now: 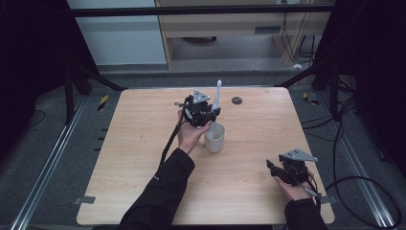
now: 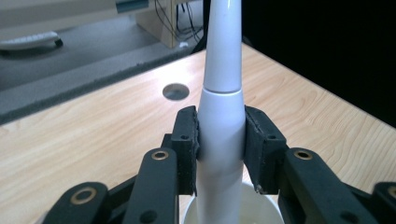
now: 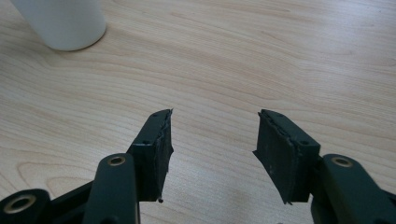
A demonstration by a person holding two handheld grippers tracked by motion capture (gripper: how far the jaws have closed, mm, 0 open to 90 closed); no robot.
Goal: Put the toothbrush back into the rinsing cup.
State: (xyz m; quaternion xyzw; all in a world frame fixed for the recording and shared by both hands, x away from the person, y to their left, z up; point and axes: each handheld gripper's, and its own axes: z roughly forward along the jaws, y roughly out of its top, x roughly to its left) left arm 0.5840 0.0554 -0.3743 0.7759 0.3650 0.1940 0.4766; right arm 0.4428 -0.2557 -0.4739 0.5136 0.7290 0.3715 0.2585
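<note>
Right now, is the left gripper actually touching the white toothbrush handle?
Touching. In the left gripper view, both black pads of the left gripper press flat against the white toothbrush handle, with no gap on either side, above the white cup.

The left gripper (image 2: 221,140) is closed on a white toothbrush handle (image 2: 220,116), which is held upright between the two black pads (image 2: 189,140). The handle is gripped on its thicker lower section, just below a seam where a narrower upper section begins. Directly beneath the jaws, the rim of a white cup (image 2: 261,205) is seen, and the handle's lower end is positioned inside it. A wooden table (image 2: 93,140) is seen beyond, with a round grey disc (image 2: 176,91) set into it near the far edge.
</note>
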